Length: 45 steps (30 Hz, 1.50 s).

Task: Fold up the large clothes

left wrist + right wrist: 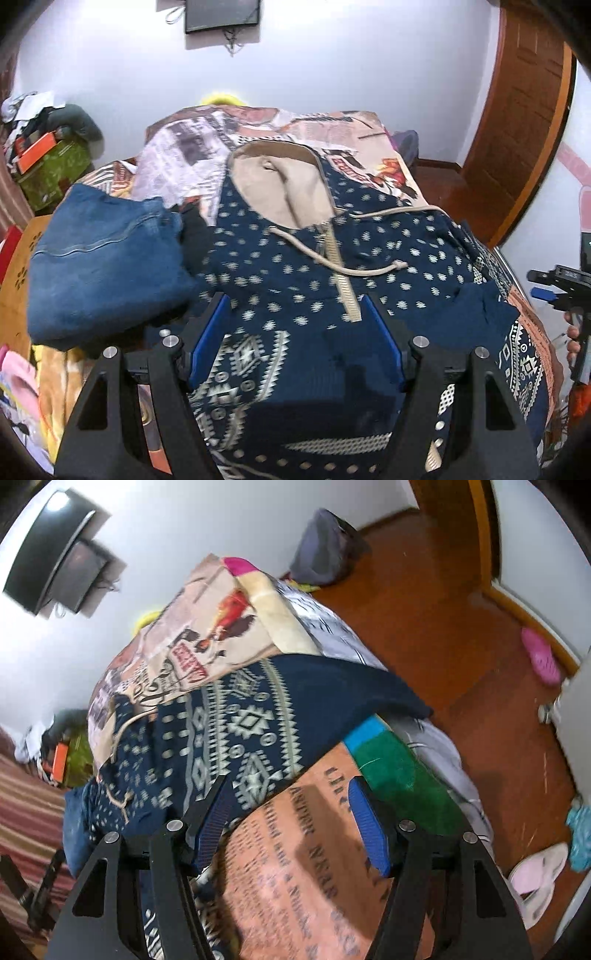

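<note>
Hoodie flat under both open grippers, L, R.

A folded blue denim pile is crowding the bed's left side; the bare wooden floor is lying open beyond its right edge.

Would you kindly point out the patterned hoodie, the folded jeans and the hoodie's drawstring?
patterned hoodie (280,258): left wrist view, dotted chest panel.
folded jeans (107,266): left wrist view, middle of the denim.
drawstring (369,271): left wrist view, near the knotted end.

Both wrist views close, angled down — share hoodie.
</note>
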Each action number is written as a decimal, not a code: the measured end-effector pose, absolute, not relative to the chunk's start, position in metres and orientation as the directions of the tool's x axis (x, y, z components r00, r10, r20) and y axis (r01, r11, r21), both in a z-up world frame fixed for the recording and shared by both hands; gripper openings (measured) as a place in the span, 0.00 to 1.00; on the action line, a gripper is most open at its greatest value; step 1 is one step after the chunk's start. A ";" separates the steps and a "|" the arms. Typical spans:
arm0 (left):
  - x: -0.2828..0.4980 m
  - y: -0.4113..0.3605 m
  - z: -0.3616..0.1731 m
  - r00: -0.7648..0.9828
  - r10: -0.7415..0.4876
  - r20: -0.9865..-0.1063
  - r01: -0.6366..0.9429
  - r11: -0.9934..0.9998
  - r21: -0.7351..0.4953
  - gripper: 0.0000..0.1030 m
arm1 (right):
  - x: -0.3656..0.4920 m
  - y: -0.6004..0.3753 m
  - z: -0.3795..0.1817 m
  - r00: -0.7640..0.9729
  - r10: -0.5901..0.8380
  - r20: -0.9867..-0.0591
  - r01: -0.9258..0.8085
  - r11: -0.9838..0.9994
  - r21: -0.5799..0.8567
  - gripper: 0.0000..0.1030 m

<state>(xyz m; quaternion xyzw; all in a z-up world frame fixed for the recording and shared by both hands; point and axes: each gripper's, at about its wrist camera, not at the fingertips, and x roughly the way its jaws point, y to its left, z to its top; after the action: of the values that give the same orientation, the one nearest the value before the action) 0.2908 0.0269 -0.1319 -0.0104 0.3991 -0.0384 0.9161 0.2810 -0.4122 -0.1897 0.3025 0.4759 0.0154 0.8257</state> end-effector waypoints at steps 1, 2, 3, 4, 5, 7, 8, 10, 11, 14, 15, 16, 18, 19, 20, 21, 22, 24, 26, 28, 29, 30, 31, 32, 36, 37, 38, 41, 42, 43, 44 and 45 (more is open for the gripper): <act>0.292 0.023 -0.134 0.677 -0.083 -0.732 0.068 0.996 -0.050 0.69 | 0.284 -0.414 -0.193 0.541 0.324 -0.776 0.265 0.810 0.523 0.59; 0.296 0.019 -0.136 0.674 -0.089 -0.734 0.076 0.996 -0.052 0.70 | 0.288 -0.415 -0.198 0.536 0.336 -0.774 0.269 0.801 0.534 0.59; 0.297 0.016 -0.138 0.672 -0.093 -0.735 0.081 0.995 -0.052 0.70 | 0.292 -0.416 -0.203 0.532 0.347 -0.772 0.275 0.792 0.545 0.59; 0.300 0.013 -0.140 0.670 -0.097 -0.736 0.087 0.995 -0.052 0.69 | 0.296 -0.416 -0.207 0.528 0.354 -0.772 0.280 0.786 0.551 0.59; 0.303 0.009 -0.142 0.669 -0.099 -0.737 0.093 0.994 -0.050 0.70 | 0.300 -0.418 -0.209 0.526 0.356 -0.773 0.285 0.782 0.554 0.59; 0.307 0.004 -0.143 0.669 -0.100 -0.736 0.101 0.994 -0.043 0.70 | 0.308 -0.418 -0.215 0.527 0.347 -0.776 0.296 0.781 0.550 0.59; 0.310 0.002 -0.144 0.670 -0.102 -0.735 0.105 0.994 -0.041 0.70 | 0.310 -0.418 -0.216 0.527 0.343 -0.778 0.299 0.781 0.548 0.59; 0.314 -0.001 -0.145 0.669 -0.106 -0.736 0.111 0.993 -0.043 0.70 | 0.317 -0.420 -0.221 0.520 0.342 -0.783 0.307 0.780 0.545 0.59; 0.315 -0.002 -0.145 0.669 -0.108 -0.736 0.112 0.993 -0.043 0.69 | 0.322 -0.420 -0.225 0.514 0.344 -0.786 0.314 0.777 0.546 0.59; 0.318 -0.004 -0.148 0.670 -0.102 -0.736 0.113 0.993 -0.035 0.69 | 0.333 -0.422 -0.228 0.508 0.320 -0.800 0.325 0.789 0.522 0.55; 0.319 -0.005 -0.149 0.670 -0.100 -0.735 0.113 0.993 -0.032 0.69 | 0.335 -0.423 -0.226 0.515 0.303 -0.802 0.327 0.795 0.510 0.51; 0.319 -0.005 -0.150 0.670 -0.099 -0.736 0.113 0.993 -0.030 0.69 | 0.338 -0.423 -0.224 0.521 0.291 -0.803 0.328 0.800 0.502 0.45; 0.319 -0.005 -0.152 0.666 -0.101 -0.739 0.113 0.993 -0.033 0.69 | 0.340 -0.425 -0.221 0.530 0.263 -0.806 0.337 0.807 0.485 0.31; 0.318 -0.004 -0.152 0.665 -0.100 -0.740 0.113 0.993 -0.033 0.69 | 0.341 -0.425 -0.219 0.533 0.242 -0.810 0.343 0.814 0.469 0.22; 0.317 -0.004 -0.152 0.665 -0.099 -0.740 0.110 0.993 -0.034 0.69 | 0.341 -0.425 -0.218 0.537 0.227 -0.813 0.346 0.819 0.457 0.14; 0.316 -0.003 -0.152 0.666 -0.098 -0.740 0.109 0.993 -0.034 0.69 | 0.340 -0.424 -0.215 0.545 0.208 -0.812 0.348 0.825 0.445 0.11; 0.315 -0.003 -0.152 0.667 -0.098 -0.739 0.108 0.994 -0.034 0.69 | 0.339 -0.423 -0.213 0.554 0.202 -0.808 0.344 0.828 0.443 0.10; 0.312 -0.002 -0.150 0.670 -0.096 -0.736 0.107 0.994 -0.031 0.70 | 0.335 -0.422 -0.204 0.579 0.190 -0.793 0.331 0.834 0.442 0.09; 0.309 -0.001 -0.147 0.675 -0.093 -0.732 0.108 0.994 -0.027 0.70 | 0.331 -0.417 -0.190 0.608 0.169 -0.776 0.309 0.850 0.427 0.07; 0.306 0.001 -0.143 0.681 -0.093 -0.727 0.109 0.994 -0.025 0.69 | 0.327 -0.407 -0.170 0.643 0.153 -0.750 0.267 0.874 0.407 0.07; 0.304 0.002 -0.141 0.684 -0.094 -0.723 0.108 0.994 -0.026 0.70 | 0.325 -0.402 -0.160 0.659 0.150 -0.737 0.244 0.884 0.399 0.06; 0.302 0.003 -0.139 0.688 -0.095 -0.720 0.108 0.994 -0.029 0.70 | 0.320 -0.395 -0.145 0.686 0.152 -0.712 0.206 0.898 0.390 0.06; 0.300 0.003 -0.137 0.690 -0.096 -0.717 0.107 0.994 -0.030 0.70 | 0.315 -0.387 -0.129 0.712 0.155 -0.685 0.166 0.910 0.379 0.06; 0.298 0.003 -0.135 0.694 -0.097 -0.714 0.106 0.994 -0.032 0.70 | 0.312 -0.381 -0.117 0.728 0.162 -0.666 0.139 0.917 0.375 0.06; 0.288 0.004 -0.126 0.708 -0.097 -0.699 0.105 0.994 -0.032 0.70 | 0.292 -0.346 -0.060 0.786 0.259 -0.561 -0.032 0.924 0.382 0.06; 0.286 0.004 -0.125 0.710 -0.098 -0.697 0.106 0.994 -0.032 0.70 | 0.288 -0.336 -0.050 0.788 0.282 -0.547 -0.070 0.924 0.376 0.06; 0.283 0.005 -0.123 0.712 -0.100 -0.695 0.107 0.994 -0.034 0.70 | 0.285 -0.330 -0.046 0.787 0.296 -0.541 -0.089 0.923 0.375 0.06; 0.276 0.006 -0.120 0.715 -0.103 -0.692 0.113 0.993 -0.032 0.70 | 0.277 -0.315 -0.040 0.764 0.354 -0.539 -0.148 0.909 0.389 0.06; 0.274 0.006 -0.121 0.714 -0.102 -0.692 0.114 0.993 -0.029 0.70 | 0.276 -0.313 -0.042 0.756 0.365 -0.543 -0.152 0.905 0.397 0.06; 0.272 0.007 -0.121 0.713 -0.100 -0.694 0.114 0.993 -0.026 0.70 | 0.276 -0.312 -0.046 0.751 0.363 -0.552 -0.144 0.905 0.400 0.06; 0.271 0.007 -0.122 0.711 -0.099 -0.696 0.115 0.993 -0.024 0.70 | 0.276 -0.313 -0.052 0.742 0.354 -0.570 -0.127 0.908 0.399 0.07; 0.270 0.008 -0.123 0.708 -0.099 -0.699 0.115 0.993 -0.024 0.70 | 0.276 -0.316 -0.059 0.729 0.344 -0.592 -0.103 0.910 0.402 0.08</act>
<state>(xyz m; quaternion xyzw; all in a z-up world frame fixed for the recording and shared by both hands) 0.2700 0.0084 -0.1228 0.0105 0.3776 -0.0578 0.9241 0.2759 -0.3156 -0.0594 0.1735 0.3474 0.1226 0.9133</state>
